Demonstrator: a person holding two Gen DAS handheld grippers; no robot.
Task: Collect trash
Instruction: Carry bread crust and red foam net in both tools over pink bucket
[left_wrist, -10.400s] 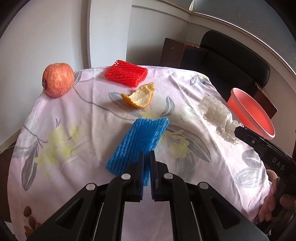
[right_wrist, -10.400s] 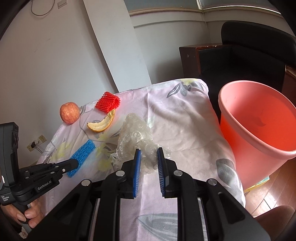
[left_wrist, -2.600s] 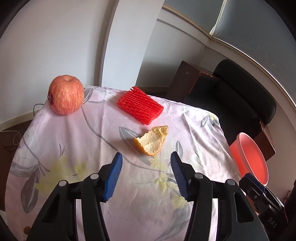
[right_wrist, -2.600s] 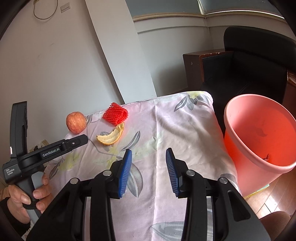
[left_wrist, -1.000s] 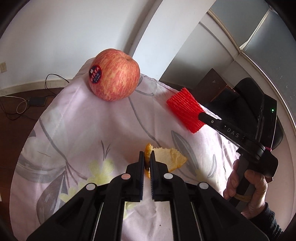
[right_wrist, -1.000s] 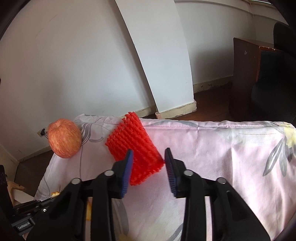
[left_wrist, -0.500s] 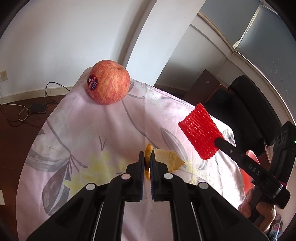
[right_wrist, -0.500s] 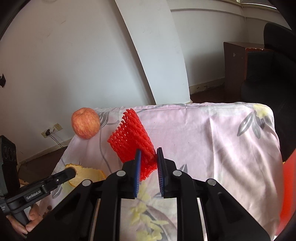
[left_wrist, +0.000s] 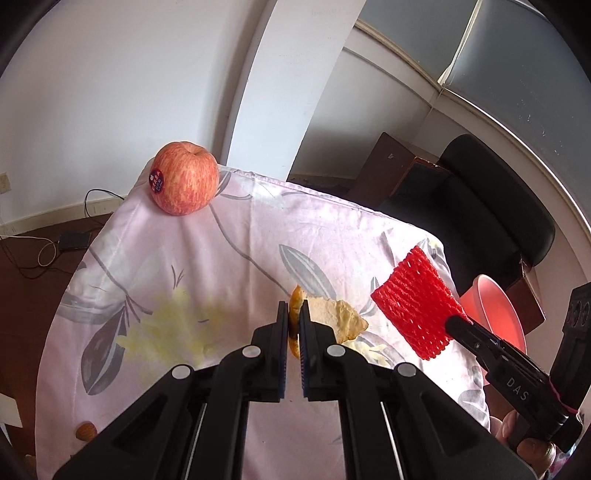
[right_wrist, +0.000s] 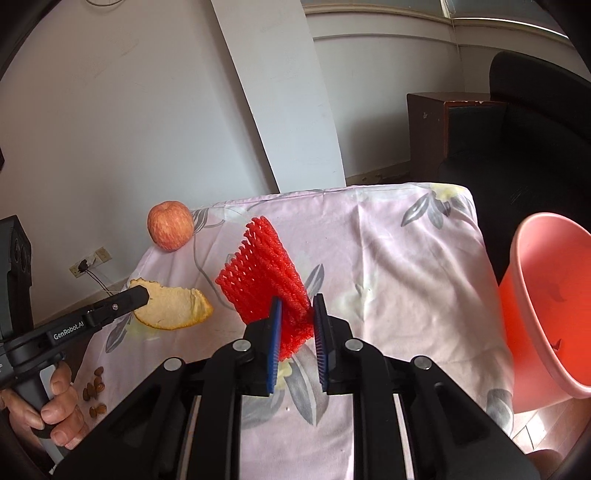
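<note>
We now have both pieces of trash off the bench (right_wrist: 388, 258). A second ago the peel (left_wrist: 334, 314) lay on the cloth and the red foam net (right_wrist: 264, 273) sat between spread fingers; now our left gripper (left_wrist: 293, 321) has its fingers pressed together on the peel's edge, and our right gripper (right_wrist: 296, 314) pinches the net's lower corner, both lifted clear. The pink bin (right_wrist: 546, 299) stands just beside the bench's right edge, so we judge carrying both loads there comes next. The apple (left_wrist: 184, 182) stays at the far corner, untouched.
</note>
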